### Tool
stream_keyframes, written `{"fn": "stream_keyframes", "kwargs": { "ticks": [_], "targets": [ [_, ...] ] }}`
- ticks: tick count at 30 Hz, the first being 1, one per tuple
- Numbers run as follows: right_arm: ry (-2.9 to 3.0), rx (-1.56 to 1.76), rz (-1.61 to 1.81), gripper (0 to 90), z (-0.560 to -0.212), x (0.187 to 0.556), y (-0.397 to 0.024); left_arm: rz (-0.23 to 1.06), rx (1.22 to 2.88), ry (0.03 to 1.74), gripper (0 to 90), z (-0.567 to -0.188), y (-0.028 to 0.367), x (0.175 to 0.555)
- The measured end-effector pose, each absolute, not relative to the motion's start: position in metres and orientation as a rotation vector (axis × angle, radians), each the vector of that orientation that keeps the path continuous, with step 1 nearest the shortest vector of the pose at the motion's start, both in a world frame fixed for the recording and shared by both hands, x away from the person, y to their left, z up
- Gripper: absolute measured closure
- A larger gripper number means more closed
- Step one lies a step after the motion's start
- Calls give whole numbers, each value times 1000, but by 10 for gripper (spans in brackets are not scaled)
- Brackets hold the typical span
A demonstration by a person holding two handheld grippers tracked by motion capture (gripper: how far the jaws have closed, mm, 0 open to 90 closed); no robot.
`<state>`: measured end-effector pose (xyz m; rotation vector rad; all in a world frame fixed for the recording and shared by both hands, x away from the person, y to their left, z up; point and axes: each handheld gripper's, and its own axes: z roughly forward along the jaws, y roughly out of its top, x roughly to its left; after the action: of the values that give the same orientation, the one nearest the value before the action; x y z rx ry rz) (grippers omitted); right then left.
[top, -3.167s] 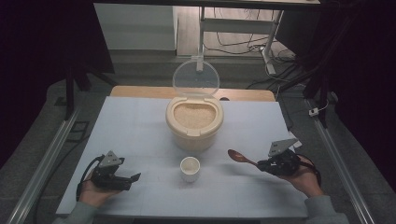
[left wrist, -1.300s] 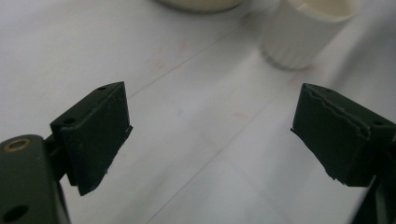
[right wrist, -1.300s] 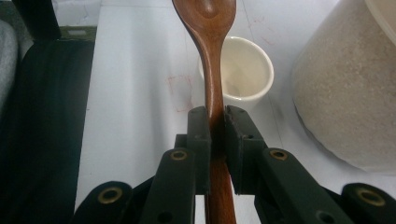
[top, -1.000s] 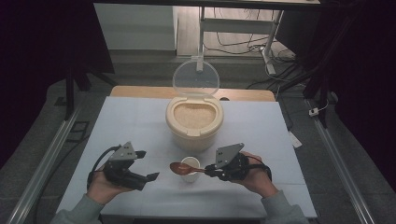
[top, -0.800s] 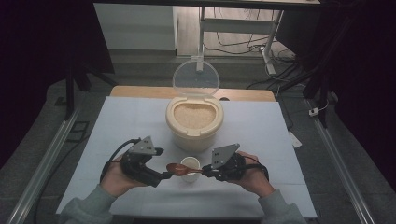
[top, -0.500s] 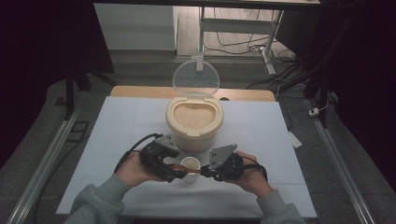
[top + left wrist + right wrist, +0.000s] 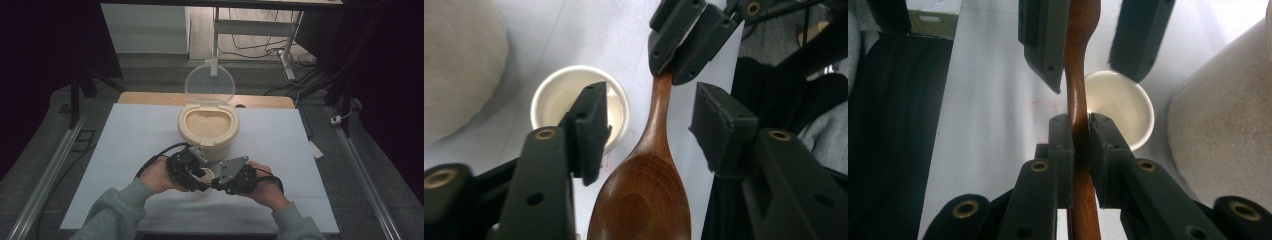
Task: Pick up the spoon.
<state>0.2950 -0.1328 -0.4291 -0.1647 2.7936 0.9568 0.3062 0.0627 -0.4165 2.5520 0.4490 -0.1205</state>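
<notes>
A brown wooden spoon (image 7: pixel 644 200) hangs level just above a small white cup (image 7: pixel 556 97) on the white table. My right gripper (image 7: pixel 1079 131) is shut on the spoon's handle (image 7: pixel 1080 60). My left gripper (image 7: pixel 651 115) faces it with the spoon's bowl between its jaws. Those jaws have just been closing, and gaps still show beside the spoon, so they are open. In the high view both grippers, left (image 7: pixel 200 177) and right (image 7: pixel 217 184), meet over the cup (image 7: pixel 206 175).
A beige rice container (image 7: pixel 208 127) full of grains stands right behind the cup, its clear lid (image 7: pixel 210 82) tipped up at the back. The container's wall (image 7: pixel 1223 130) is close beside the cup. White table surface (image 7: pixel 135 135) lies to the left and right.
My left hand has moved right, up to the spoon, and its jaws have narrowed around the spoon's bowl. The right gripper has held the spoon still over the cup.
</notes>
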Motion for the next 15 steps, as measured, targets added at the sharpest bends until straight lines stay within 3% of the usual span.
{"fn": "stream_keyframes", "kwargs": {
  "ticks": [9, 15],
  "targets": [
    [2768, -206, 950, 802, -428, 292, -130, -152, 2611, 397, 720, -424, 59, 307],
    [2770, -237, 931, 800, -430, 290, -129, -156, 2618, 362, 753, -428, 57, 305]
  ]
}}
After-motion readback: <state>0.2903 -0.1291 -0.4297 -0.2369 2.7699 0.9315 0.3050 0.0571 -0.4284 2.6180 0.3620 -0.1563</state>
